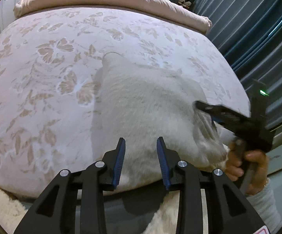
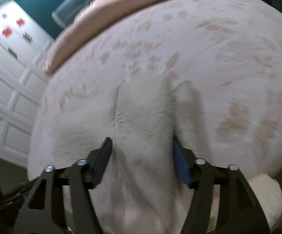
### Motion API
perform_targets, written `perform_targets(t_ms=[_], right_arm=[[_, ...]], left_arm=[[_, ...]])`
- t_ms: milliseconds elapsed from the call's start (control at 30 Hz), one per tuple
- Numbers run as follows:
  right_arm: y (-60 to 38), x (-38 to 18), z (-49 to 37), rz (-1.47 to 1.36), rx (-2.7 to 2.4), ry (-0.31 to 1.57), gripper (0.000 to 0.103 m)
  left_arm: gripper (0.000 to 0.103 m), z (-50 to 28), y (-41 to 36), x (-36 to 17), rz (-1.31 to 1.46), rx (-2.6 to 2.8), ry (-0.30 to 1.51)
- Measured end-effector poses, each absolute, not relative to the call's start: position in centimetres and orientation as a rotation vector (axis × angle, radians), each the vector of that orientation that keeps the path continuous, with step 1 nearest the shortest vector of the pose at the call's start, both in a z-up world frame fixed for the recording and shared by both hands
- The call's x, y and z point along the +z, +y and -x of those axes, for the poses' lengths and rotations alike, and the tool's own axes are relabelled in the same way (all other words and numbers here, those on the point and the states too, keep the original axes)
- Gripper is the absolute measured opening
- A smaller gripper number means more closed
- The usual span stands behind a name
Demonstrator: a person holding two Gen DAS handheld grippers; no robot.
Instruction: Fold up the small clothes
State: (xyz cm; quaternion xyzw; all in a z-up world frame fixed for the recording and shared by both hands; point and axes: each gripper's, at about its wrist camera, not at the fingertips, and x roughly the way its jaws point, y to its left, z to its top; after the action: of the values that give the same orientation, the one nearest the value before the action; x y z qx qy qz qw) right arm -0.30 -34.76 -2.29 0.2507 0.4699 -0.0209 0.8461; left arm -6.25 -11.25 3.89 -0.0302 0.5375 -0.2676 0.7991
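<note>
White fuzzy garment [image 1: 148,105] on floral bed [image 1: 43,62], near front edge. Left gripper [image 1: 141,161] jaws part-open, empty, above cloth. Right gripper [image 2: 141,163] pinching bunched edge. Risk: one-sided grip, fold skews; heavy blur, fabric slips out.

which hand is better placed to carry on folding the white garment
Right, probably. The right gripper already has a bunch of the white garment between its fingers. The left gripper hangs open above the garment, holding nothing.
</note>
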Motion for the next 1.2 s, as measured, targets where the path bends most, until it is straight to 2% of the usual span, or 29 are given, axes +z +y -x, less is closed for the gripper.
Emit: perform_targets(t_ms=[33,167,233,300,367,400,533,667,767,867,1100,1167,1200], right_arm=[[-34.2,-2.0,-0.4,-0.501,-0.049,1.005,0.010],[-33.1,5.9,1.0,-0.426,0.038,0.751,0.009],[-33.6,7.0,1.5,-0.444,0.045,0.699,0.009],[-34.0,4.9,0.5,-0.410,-0.003,0.761,0.009],[-34.3,-1.5,-2.1,-0.323,-0.103,0.979,0.010],[-34.9,-4.7,-2.5,-0.365,-0.132,1.067,0.010],[-35.1,-0.7,0.1,-0.457,-0.131,0.937,0.013],[-33.8,3.4,4.0,-0.417,-0.125,0.863,0.013],[-32.4,1.4,5.4,-0.399,-0.083,0.959,0.013],[-31.5,-4.2,5.8,-0.360,-0.120,1.101,0.010],[-31.3,1.0,5.7,-0.386,-0.094,1.001,0.013],[-30.1,0.8,5.7,-0.307,-0.098,1.015,0.015],[-29.8,-1.0,5.2,-0.271,-0.106,1.065,0.016]], left_arm=[[0.031,6.1,-11.4,3.8,0.056,-0.573,1.151],[0.031,5.9,-13.0,3.7,0.037,-0.579,1.137],[0.035,5.6,-13.9,2.8,-0.015,-0.565,1.134],[0.036,5.2,-14.8,1.4,-0.069,-0.539,1.159],[0.036,5.0,-15.2,0.3,-0.099,-0.521,1.166],[0.036,5.0,-15.5,0.0,-0.110,-0.522,1.168],[0.036,5.2,-16.4,-0.3,-0.183,-0.493,1.154],[0.036,5.1,-16.2,-0.4,-0.171,-0.486,1.160],[0.036,5.2,-16.3,-0.4,-0.173,-0.486,1.158],[0.037,5.3,-16.2,-0.5,-0.175,-0.494,1.162],[0.037,5.2,-15.8,-0.1,-0.156,-0.483,1.175],[0.038,5.2,-16.0,-0.2,-0.160,-0.481,1.175],[0.038,5.2,-16.0,-0.1,-0.160,-0.480,1.174]])
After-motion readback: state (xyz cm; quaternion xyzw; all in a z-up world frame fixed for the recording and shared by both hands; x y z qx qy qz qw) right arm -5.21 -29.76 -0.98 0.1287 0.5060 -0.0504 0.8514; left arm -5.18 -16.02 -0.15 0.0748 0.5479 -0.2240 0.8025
